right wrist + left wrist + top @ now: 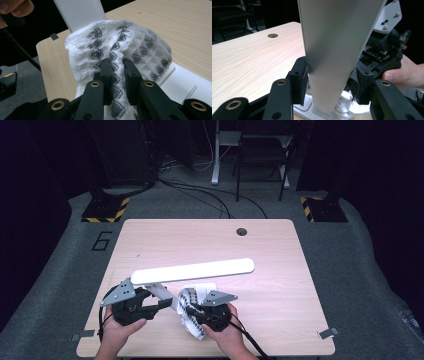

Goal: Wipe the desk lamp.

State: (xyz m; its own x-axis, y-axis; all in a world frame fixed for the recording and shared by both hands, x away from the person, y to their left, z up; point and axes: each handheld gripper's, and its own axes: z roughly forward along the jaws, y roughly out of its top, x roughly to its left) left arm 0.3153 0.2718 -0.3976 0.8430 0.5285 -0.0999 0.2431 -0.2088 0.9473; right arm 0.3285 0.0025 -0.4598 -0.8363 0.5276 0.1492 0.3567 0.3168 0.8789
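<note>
Worktop (280,320): a pale wood-grain surface with a round hole near its far edge.
Lamp (192,271): a white desk lamp is stood near the worktop's near edge, left of centre; its long flat head is held level above the surface, parallel to the near edge.
Lamp stem (337,50): a flat silver-white upright is seen rising from a white base (318,113).
Left gripper (162,303): it is closed on the lamp stem, one black pad pressed on each side just above the base.
Cloth (120,47): a white waffle-weave cloth with dark diamond marks is bunched at the lamp's base, touching it.
Right gripper (117,72): its jaws are drawn narrow and pinched on a fold of the cloth.
Hands: each gripper is held from the near edge.
</note>
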